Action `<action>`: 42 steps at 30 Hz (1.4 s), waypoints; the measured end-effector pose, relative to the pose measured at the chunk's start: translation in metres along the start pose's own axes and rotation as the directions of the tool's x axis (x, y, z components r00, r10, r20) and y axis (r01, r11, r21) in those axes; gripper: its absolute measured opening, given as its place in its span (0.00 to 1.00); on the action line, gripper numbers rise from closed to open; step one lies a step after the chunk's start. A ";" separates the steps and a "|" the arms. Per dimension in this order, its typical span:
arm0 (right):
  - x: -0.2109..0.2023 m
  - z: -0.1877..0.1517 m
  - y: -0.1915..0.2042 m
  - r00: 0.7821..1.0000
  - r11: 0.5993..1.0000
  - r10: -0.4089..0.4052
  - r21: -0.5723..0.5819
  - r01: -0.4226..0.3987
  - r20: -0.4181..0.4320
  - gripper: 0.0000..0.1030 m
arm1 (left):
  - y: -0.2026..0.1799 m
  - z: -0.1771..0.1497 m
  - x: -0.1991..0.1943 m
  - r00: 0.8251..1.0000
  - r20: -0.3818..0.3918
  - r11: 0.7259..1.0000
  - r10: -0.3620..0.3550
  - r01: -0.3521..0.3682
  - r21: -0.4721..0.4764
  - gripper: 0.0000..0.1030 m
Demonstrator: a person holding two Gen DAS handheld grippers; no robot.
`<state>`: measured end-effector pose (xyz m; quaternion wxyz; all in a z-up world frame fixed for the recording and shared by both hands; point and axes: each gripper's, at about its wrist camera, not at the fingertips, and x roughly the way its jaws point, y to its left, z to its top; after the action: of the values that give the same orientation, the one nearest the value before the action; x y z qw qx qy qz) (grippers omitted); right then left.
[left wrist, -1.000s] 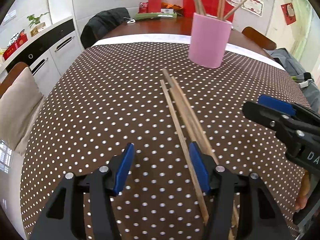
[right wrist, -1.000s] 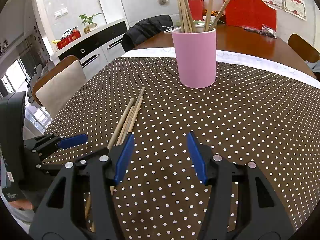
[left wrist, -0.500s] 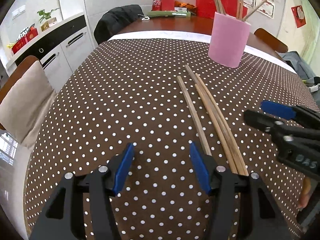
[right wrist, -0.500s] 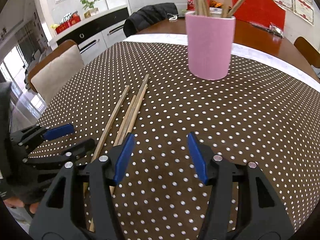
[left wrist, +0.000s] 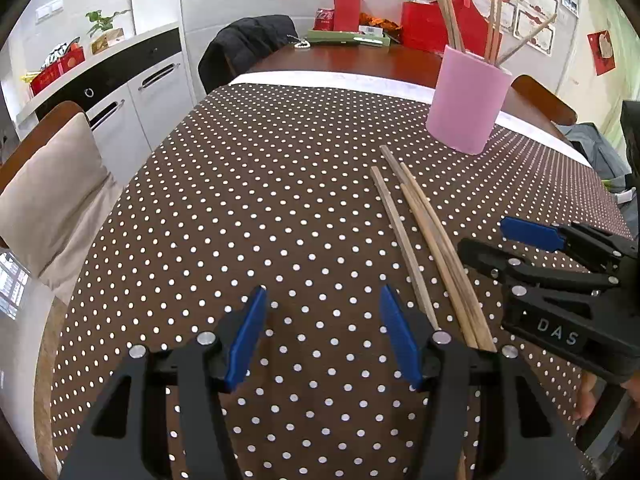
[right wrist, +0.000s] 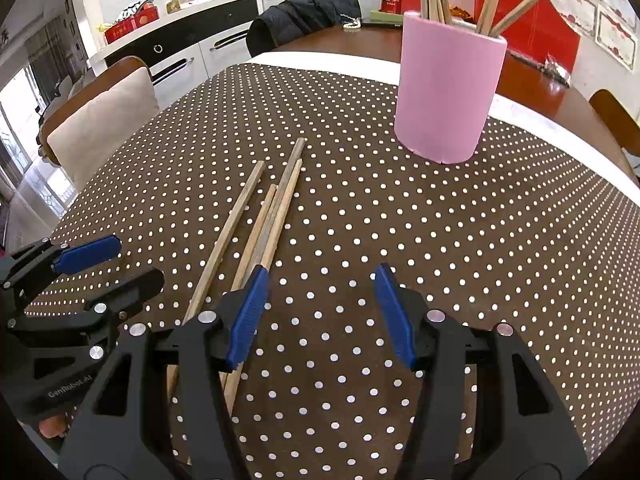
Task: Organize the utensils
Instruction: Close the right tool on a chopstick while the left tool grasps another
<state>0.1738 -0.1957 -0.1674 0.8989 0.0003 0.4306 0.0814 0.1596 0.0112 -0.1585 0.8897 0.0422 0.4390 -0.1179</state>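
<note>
Jaws on both grippers gape empty: the right gripper [right wrist: 316, 312] hangs just right of four loose chopsticks [right wrist: 256, 236]; the left gripper [left wrist: 320, 336] flanks them at nine o'clock; the pink cup [right wrist: 448, 92] waits at one o'clock. Picking seems next: straddle one stick, pinch; bare dotted tablecloth [right wrist: 480, 240] leaves room, edges far.

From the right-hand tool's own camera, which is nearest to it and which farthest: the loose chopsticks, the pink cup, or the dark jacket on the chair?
1. Loose chopsticks: on the dotted cloth, beside the right tool's left finger.
2. Pink cup: farther up the table, to the right.
3. Dark jacket: draped over a chair behind the table.
</note>
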 end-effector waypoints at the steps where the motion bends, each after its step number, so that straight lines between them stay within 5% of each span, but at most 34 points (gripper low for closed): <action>1: 0.000 0.001 0.000 1.000 1.000 0.003 0.002 -0.003 0.001 0.54 | 0.001 0.000 0.000 1.000 0.002 1.000 0.001 -0.001 0.000 0.57; 10: 0.006 0.008 0.006 0.999 1.000 -0.015 -0.023 0.014 -0.039 0.54 | 0.004 0.001 0.001 1.000 -0.004 1.000 -0.006 0.006 -0.011 0.57; 24: 0.024 0.032 0.014 0.972 0.994 -0.023 -0.112 -0.004 -0.236 0.53 | 0.002 0.005 0.000 1.000 -0.007 0.999 -0.028 0.027 -0.016 0.57; 26: 0.023 0.034 0.016 0.967 0.991 -0.020 -0.134 -0.015 -0.255 0.49 | 0.000 0.006 0.000 0.999 -0.013 0.999 -0.039 0.039 -0.013 0.57; 28: 0.022 0.036 0.016 0.963 0.988 0.003 -0.147 -0.044 -0.268 0.30 | -0.003 0.008 0.002 0.998 -0.024 0.999 -0.050 0.050 -0.003 0.57; 31: 0.021 0.039 0.013 0.959 0.986 0.023 -0.152 -0.068 -0.281 0.19 | -0.009 0.011 0.005 0.996 -0.044 0.997 -0.082 0.082 -0.004 0.57; 40: 0.020 0.041 -0.006 0.961 0.989 0.081 -0.100 -0.111 -0.266 0.06 | -0.031 0.028 0.028 0.988 -0.148 0.997 -0.052 0.059 0.045 0.56; 42: 0.021 0.041 -0.008 0.960 0.989 0.093 -0.089 -0.120 -0.263 0.06 | -0.035 0.033 0.033 0.987 -0.162 0.998 -0.019 0.030 0.064 0.49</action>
<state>0.2197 -0.1982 -0.1581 0.8284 -0.0338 0.5383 0.1515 0.1958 -0.0342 -0.1633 0.8480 0.0756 0.5057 -0.1395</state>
